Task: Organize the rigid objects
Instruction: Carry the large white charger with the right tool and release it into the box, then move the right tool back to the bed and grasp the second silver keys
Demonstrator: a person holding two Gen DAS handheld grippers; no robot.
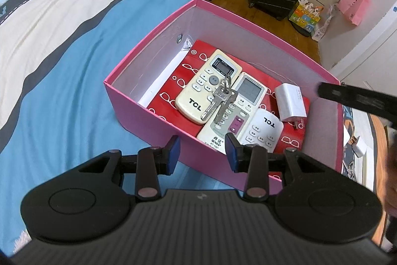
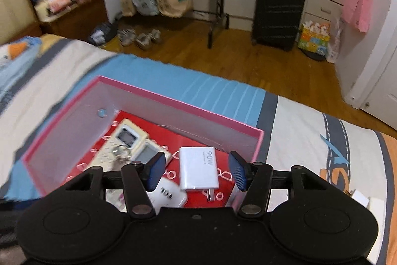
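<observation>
Presently, on the bed (image 1: 62, 81): one pink box (image 1: 139, 101), lidless, lined with red patterned paper.

Contents: cream TCL remote (image 1: 207, 86); Qunda remote (image 1: 233, 111) beside it; bunch of keys (image 1: 220, 101) lying across both; small white TCL remote (image 1: 263, 132) at the near wall; white charger (image 2: 198, 168), prongs toward the near wall, lying free.

Left tongs (image 1: 202, 152): narrow gap, nothing in it, one finger either side of the box's near wall.

Right tongs (image 2: 197, 171): wide apart, empty, above the charger.
</observation>
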